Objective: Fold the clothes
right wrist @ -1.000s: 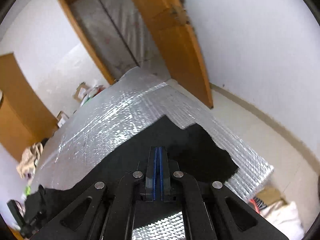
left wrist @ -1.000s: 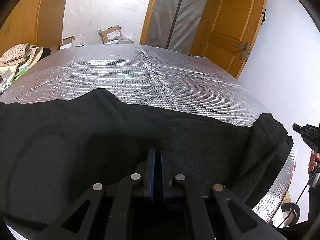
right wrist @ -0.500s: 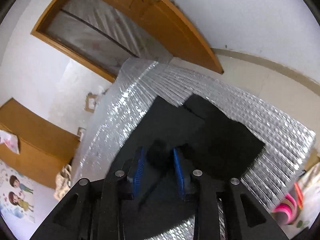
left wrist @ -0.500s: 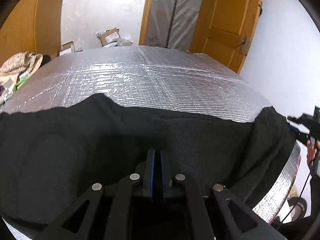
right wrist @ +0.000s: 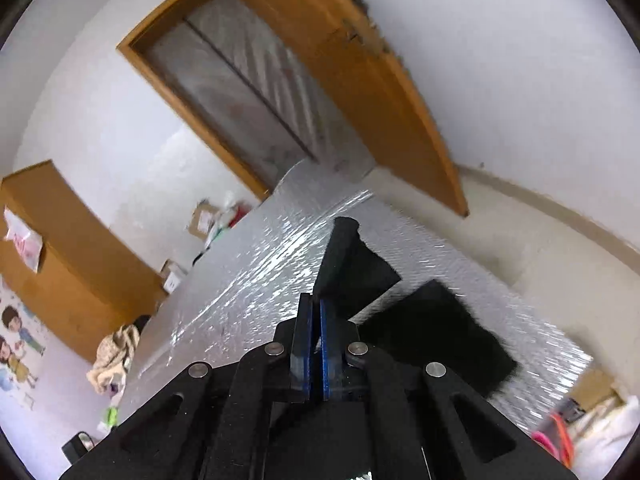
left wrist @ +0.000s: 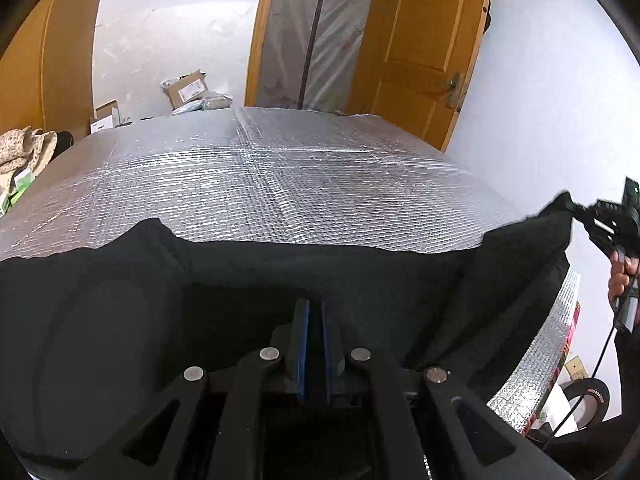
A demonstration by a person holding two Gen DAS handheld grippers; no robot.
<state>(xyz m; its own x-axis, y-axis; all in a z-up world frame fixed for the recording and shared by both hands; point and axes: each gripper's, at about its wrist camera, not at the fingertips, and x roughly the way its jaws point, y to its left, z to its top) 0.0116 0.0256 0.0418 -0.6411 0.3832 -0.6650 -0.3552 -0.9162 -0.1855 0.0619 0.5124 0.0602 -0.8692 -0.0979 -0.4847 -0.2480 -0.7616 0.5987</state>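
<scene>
Right gripper (right wrist: 315, 312) has snapped together on a corner of the black garment (left wrist: 248, 280) after being apart half a second ago, now lifting it off the foil-covered table (left wrist: 280, 176). Our left gripper (left wrist: 315, 312) stays clamped on the near edge. We judge the fold-over starts next.

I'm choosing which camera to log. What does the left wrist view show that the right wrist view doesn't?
Only the left wrist view shows the right claw from outside, lifting a corner of the black garment, with the hand behind it. Only the right wrist view shows the cartoon wall stickers and the garment's dark flap lying on the foil. Both show the silver foil table cover, the wooden door and claws shut.
</scene>
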